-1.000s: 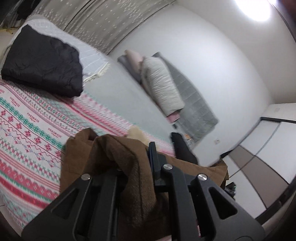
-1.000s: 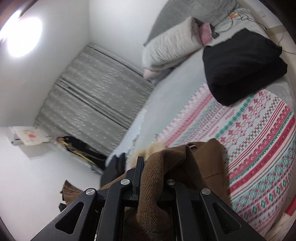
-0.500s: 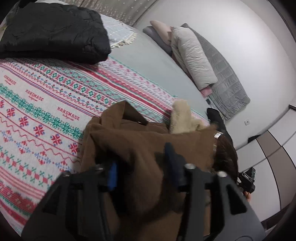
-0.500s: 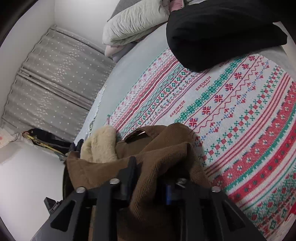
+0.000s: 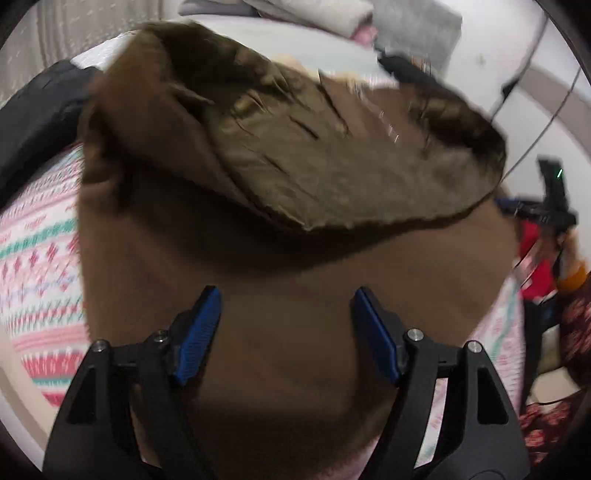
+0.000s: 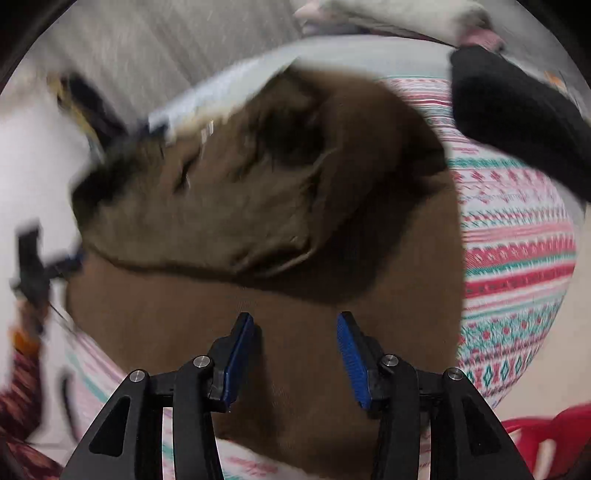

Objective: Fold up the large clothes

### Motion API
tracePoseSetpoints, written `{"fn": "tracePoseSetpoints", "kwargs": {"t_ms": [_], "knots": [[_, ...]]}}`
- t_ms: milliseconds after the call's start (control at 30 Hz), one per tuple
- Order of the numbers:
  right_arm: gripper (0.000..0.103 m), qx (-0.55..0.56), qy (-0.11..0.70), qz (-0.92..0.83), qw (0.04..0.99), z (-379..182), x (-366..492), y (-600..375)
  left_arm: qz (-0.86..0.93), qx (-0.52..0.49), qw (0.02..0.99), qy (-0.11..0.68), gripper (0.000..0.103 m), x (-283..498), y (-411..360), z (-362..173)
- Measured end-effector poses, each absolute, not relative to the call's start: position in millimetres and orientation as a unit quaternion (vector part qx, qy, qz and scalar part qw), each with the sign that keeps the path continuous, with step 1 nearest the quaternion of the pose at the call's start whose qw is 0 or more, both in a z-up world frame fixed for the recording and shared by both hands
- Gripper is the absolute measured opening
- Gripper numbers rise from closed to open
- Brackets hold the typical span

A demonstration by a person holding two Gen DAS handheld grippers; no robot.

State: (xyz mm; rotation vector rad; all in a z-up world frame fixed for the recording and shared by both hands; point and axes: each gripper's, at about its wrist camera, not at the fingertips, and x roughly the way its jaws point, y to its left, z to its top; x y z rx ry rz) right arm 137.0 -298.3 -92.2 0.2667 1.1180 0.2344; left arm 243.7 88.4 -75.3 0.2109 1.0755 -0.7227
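A large brown coat (image 5: pixel 288 258) lies on the patterned bedspread (image 5: pixel 40 251), its upper part folded over so the shiny olive lining (image 5: pixel 332 158) shows. It also fills the right wrist view (image 6: pixel 258 229). My left gripper (image 5: pixel 286 314) is open and empty just above the coat's near part. My right gripper (image 6: pixel 295 339) is open and empty above the same coat. Both views are motion-blurred.
A folded black garment (image 6: pixel 524 118) lies on the bedspread (image 6: pixel 517 258) at the far right and shows in the left wrist view (image 5: pixel 33 122) at the left. Pillows (image 6: pixel 406 14) lie at the bed's head. A red object (image 5: pixel 535 258) and a tripod (image 5: pixel 554 203) stand beside the bed.
Both grippers let go of the brown coat and opened. They tilted down toward the bed, and the coat now lies folded over on the bedspread.
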Motion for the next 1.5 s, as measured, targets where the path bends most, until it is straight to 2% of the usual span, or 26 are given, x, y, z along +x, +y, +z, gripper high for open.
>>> {"fn": "tracePoseSetpoints", "kwargs": {"t_ms": [100, 233, 333, 500, 533, 633, 667, 833, 867, 900, 933, 967, 1000, 1100, 1167, 1267, 1367, 1433, 1500], "knots": [[0.048, 0.081, 0.54, 0.101, 0.832, -99, 163, -280, -0.333, 0.109, 0.794, 0.497, 0.075, 264, 68, -75], [0.048, 0.088, 0.521, 0.092, 0.844, -90, 209, -278, -0.322, 0.086, 0.806, 0.488, 0.075, 303, 56, -70], [0.048, 0.117, 0.49, 0.067, 0.861, -76, 237, -294, -0.29, 0.035, 0.837, 0.463, 0.075, 332, 69, -56], [0.048, 0.206, 0.428, -0.01, 0.88, -53, 255, -350, -0.193, -0.086, 0.89, 0.405, 0.075, 362, 133, -27], [0.049, 0.218, 0.421, -0.021, 0.88, -53, 255, -360, -0.187, -0.097, 0.891, 0.401, 0.075, 363, 144, -25], [0.064, 0.246, 0.415, -0.032, 0.875, -59, 245, -391, -0.172, -0.082, 0.89, 0.414, 0.075, 369, 166, -30], [0.067, 0.247, 0.417, -0.034, 0.874, -64, 243, -396, -0.165, -0.075, 0.889, 0.42, 0.075, 373, 166, -35], [0.067, 0.273, 0.432, -0.022, 0.859, -87, 251, -411, -0.185, -0.116, 0.854, 0.472, 0.074, 402, 156, -60], [0.067, 0.279, 0.431, -0.018, 0.858, -87, 258, -409, -0.192, -0.124, 0.851, 0.473, 0.062, 402, 151, -61], [0.066, 0.285, 0.428, -0.013, 0.858, -89, 261, -405, -0.206, -0.136, 0.846, 0.473, 0.03, 403, 147, -60], [0.051, 0.288, 0.418, -0.009, 0.862, -88, 267, -401, -0.214, -0.142, 0.843, 0.473, 0.01, 402, 141, -59], [0.015, 0.283, 0.411, -0.006, 0.866, -85, 272, -397, -0.215, -0.152, 0.845, 0.466, 0.01, 401, 137, -53], [0.012, 0.278, 0.409, -0.008, 0.869, -80, 276, -394, -0.21, -0.148, 0.859, 0.443, 0.009, 396, 135, -44], [0.011, 0.261, 0.358, -0.037, 0.896, -58, 274, -388, -0.225, -0.15, 0.891, 0.364, 0.009, 383, 137, -13], [0.011, 0.259, 0.324, -0.042, 0.909, -46, 270, -388, -0.223, -0.145, 0.901, 0.342, 0.01, 381, 138, -6], [0.011, 0.231, 0.336, -0.062, 0.911, -55, 284, -383, -0.199, -0.115, 0.905, 0.359, 0.01, 395, 132, -27], [0.012, 0.21, 0.38, -0.075, 0.898, -85, 302, -376, -0.17, -0.079, 0.894, 0.407, 0.013, 416, 121, -71], [0.016, 0.192, 0.413, -0.082, 0.886, -108, 309, -373, -0.159, -0.071, 0.885, 0.432, 0.018, 423, 121, -91], [0.021, 0.196, 0.443, -0.086, 0.87, -128, 313, -375, -0.14, -0.075, 0.883, 0.441, 0.028, 426, 125, -94]]}}
